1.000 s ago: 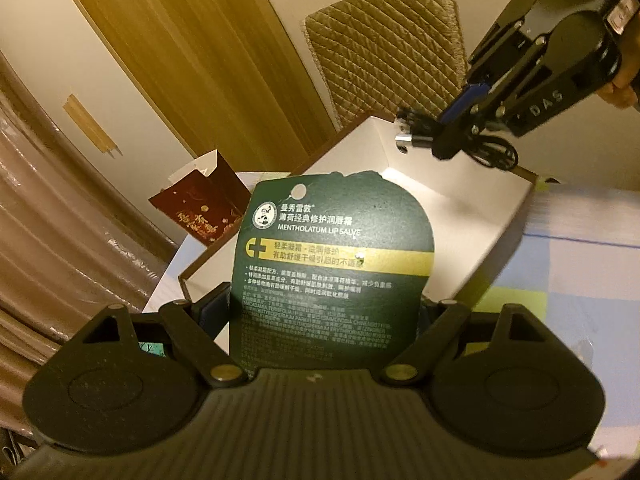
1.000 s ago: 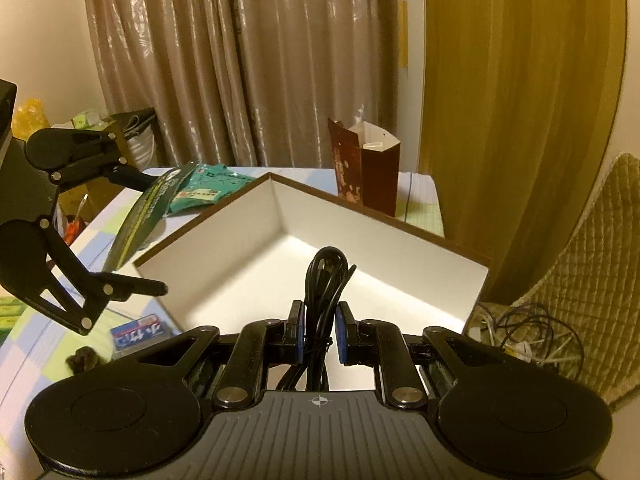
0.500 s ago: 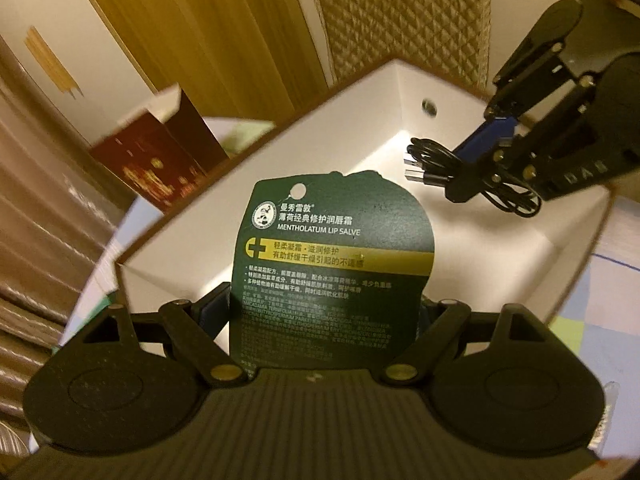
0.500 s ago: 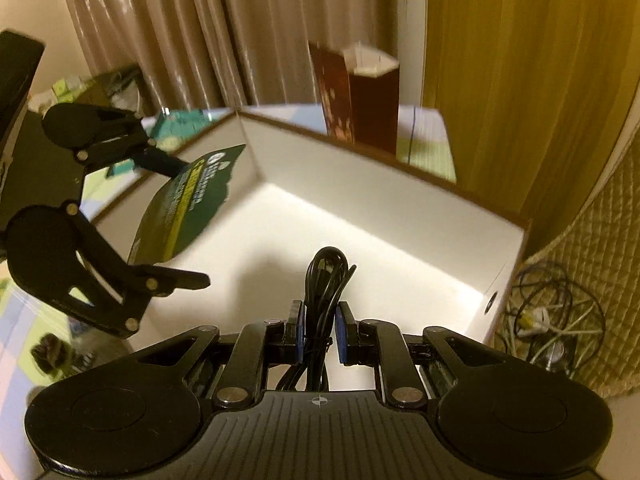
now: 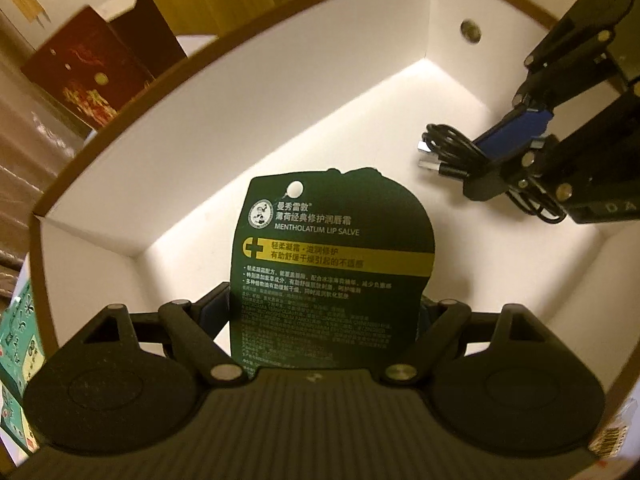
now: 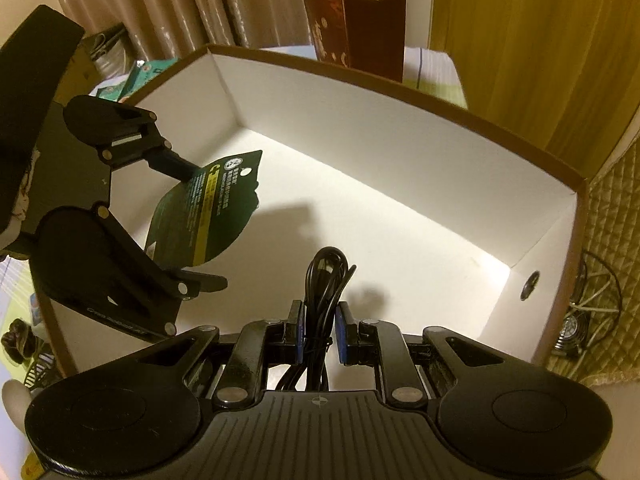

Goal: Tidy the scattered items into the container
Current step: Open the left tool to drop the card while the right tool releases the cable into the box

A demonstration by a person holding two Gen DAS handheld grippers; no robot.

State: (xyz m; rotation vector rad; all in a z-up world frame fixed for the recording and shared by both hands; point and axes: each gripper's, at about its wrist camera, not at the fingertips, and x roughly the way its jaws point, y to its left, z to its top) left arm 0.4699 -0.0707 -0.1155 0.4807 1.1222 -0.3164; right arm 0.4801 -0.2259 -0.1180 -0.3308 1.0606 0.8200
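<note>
Container (image 6: 400,132) under both grippers, white inside, brown-rimmed, floor bare. Nearest, right gripper (image 6: 319,332) clamped tight on coiled black cable (image 6: 325,280), hanging above floor at right side. Just left, left gripper (image 5: 324,312) gripping dark green lip salve card (image 5: 332,264) by its edges, fingers wide, card upright over the near-left floor. Round hole (image 5: 470,31) in right end wall. Beyond far wall, open dark red carton (image 6: 360,28) upright; farther still, curtains (image 6: 180,0).

The box (image 6: 400,140) floor looks clear; only its walls hem it.
</note>
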